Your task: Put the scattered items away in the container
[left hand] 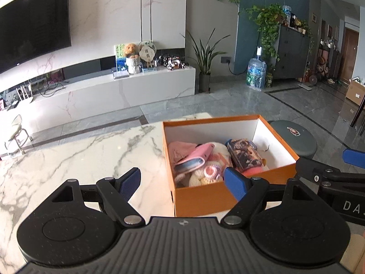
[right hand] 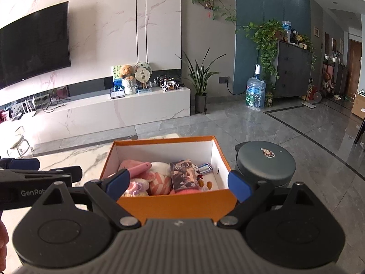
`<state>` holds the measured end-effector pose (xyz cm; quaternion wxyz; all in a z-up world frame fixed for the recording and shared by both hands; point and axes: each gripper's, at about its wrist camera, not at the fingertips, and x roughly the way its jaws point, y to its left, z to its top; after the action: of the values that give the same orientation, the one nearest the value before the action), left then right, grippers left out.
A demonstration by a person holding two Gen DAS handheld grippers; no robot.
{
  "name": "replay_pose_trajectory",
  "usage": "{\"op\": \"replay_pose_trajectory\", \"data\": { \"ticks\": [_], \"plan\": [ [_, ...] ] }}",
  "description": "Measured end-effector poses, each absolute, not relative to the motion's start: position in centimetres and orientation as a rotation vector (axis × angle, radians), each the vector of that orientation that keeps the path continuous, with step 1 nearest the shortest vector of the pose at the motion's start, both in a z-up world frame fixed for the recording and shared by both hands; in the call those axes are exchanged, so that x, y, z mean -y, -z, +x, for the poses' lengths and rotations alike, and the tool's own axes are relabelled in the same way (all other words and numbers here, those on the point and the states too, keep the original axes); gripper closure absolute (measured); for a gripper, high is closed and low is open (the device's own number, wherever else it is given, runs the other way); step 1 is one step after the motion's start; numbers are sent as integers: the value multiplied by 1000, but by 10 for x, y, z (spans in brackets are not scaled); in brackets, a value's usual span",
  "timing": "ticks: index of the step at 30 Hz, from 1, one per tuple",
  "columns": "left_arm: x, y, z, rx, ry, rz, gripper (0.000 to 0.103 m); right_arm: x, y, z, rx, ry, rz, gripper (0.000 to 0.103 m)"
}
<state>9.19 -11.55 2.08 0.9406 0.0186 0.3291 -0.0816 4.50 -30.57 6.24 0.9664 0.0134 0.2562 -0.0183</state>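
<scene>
An orange box [left hand: 205,196] with a white inside stands on the marble table [left hand: 79,159]. It holds a pink wallet [left hand: 194,157], a printed card box [left hand: 245,155], crocheted pieces [left hand: 209,171] and pink cloth. My left gripper [left hand: 182,182] is open and empty, at the box's near left corner. In the right wrist view the same box [right hand: 178,203] sits just ahead, with the printed box [right hand: 183,175] and a small blue card [right hand: 205,167] inside. My right gripper [right hand: 180,182] is open and empty, its fingers spanning the box's near wall.
A round dark stool [right hand: 264,162] stands right of the box, beside the table. The right gripper's body [left hand: 330,178] shows at the right of the left wrist view. A TV wall, a low white cabinet [left hand: 114,91], plants and a water bottle [left hand: 256,70] lie across the grey floor.
</scene>
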Motion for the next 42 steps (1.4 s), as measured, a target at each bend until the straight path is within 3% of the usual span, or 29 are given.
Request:
{"op": "replay_pose_trajectory", "data": {
  "ticks": [15,42],
  "plan": [
    [112,22,79,-787,176,51,8,304,-11,39,-684,39,37,9],
    [102,19,78,-770,158,26,8,292,-11,45,-689,31,45,9]
  ]
}}
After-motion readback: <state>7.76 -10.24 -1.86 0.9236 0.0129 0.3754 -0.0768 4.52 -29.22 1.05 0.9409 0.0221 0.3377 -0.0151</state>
